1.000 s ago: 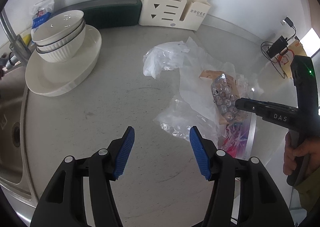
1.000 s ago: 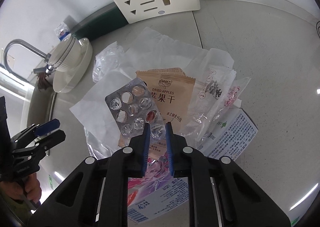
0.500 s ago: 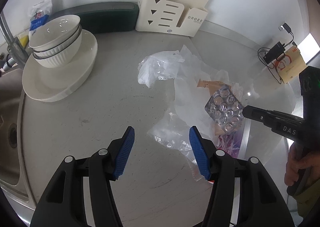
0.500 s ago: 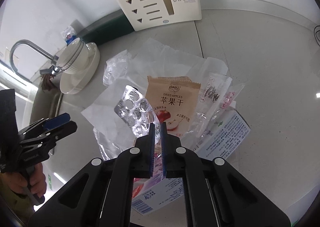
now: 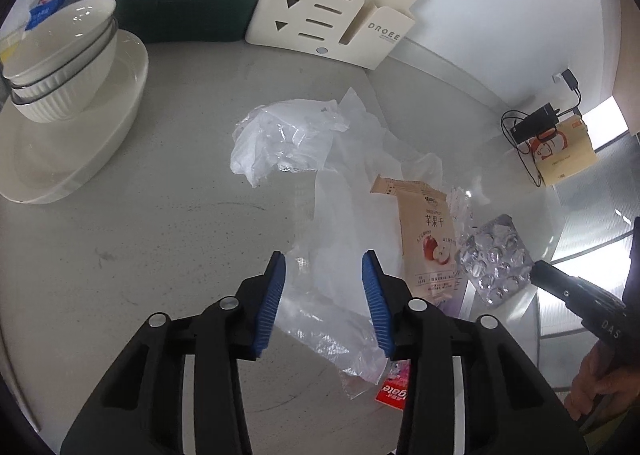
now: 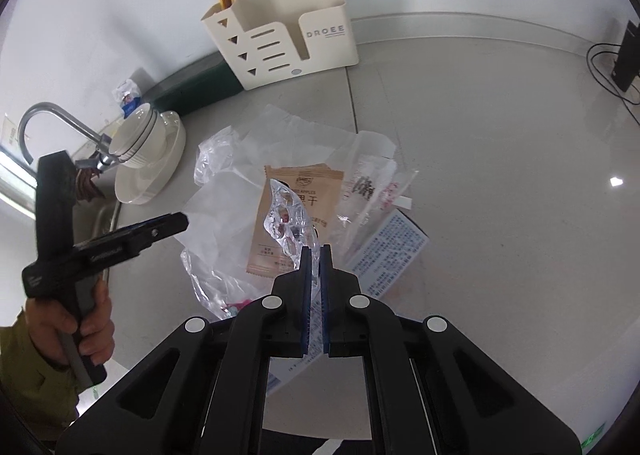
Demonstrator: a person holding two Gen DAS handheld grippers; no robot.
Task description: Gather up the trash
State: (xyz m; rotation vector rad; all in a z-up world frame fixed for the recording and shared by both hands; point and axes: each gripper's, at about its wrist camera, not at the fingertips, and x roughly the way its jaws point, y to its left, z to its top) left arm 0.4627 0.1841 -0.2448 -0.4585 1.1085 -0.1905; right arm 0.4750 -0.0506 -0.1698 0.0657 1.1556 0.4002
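trash [image 5: 424, 239] lies heaped on the grey worktop [image 5: 160, 215]. right gripper [image 6: 315, 255] has its jaws pressed together on an empty blister pack [image 6: 289, 221], raised above a dried-apple pouch [image 6: 298, 215]. left gripper [image 5: 324, 267] jaws are closing, clear plastic film [image 5: 332, 311] between them, pads not touching. only the right wrist view shows the faucet [image 6: 44, 123].

This is a kitchen: a grey countertop [image 6: 480, 135] with a sink faucet [image 6: 40, 123] at its left edge, stacked white bowls [image 5: 60, 67] on a plate, and a cream utensil holder [image 6: 280, 43] against the wall.
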